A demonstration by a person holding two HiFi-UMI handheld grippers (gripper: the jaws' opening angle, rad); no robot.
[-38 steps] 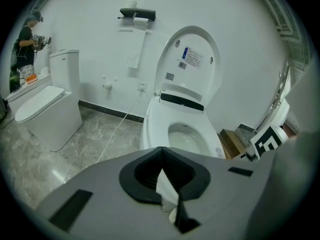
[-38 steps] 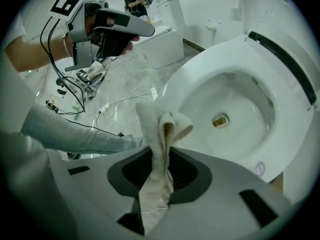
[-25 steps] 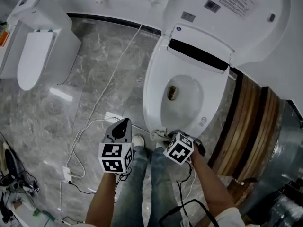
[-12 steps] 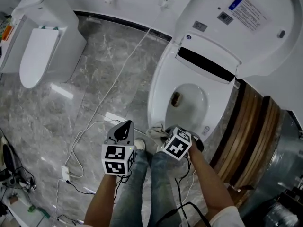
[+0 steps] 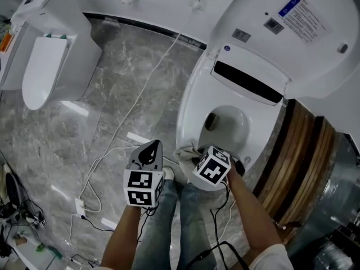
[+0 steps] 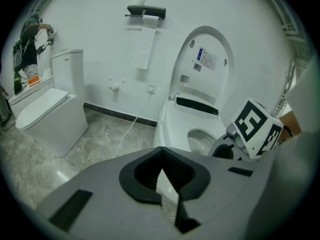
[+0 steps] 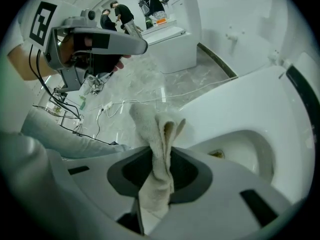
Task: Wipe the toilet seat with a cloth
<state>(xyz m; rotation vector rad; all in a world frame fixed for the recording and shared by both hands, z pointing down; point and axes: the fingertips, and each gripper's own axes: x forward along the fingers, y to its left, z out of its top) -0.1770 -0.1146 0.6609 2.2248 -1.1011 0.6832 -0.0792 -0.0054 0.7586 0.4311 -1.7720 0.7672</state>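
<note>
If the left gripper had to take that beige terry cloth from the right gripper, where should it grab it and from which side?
Probably the crumpled free end of the beige terry cloth, which sticks out past the jaws of the right gripper. Come from over the floor, away from the white toilet seat: that end is clear there. The left gripper, shut, must open first.

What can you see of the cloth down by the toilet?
The cloth is a small, pale off-white rag that looks like soft terry. It is crumpled into long folds and pinched between the closed jaws of the right hand-held gripper, with its loose end bunching out past them. It sits at the front rim of the white toilet seat, near the person's knees. Whether it actually presses on the seat is hard to tell.
</note>
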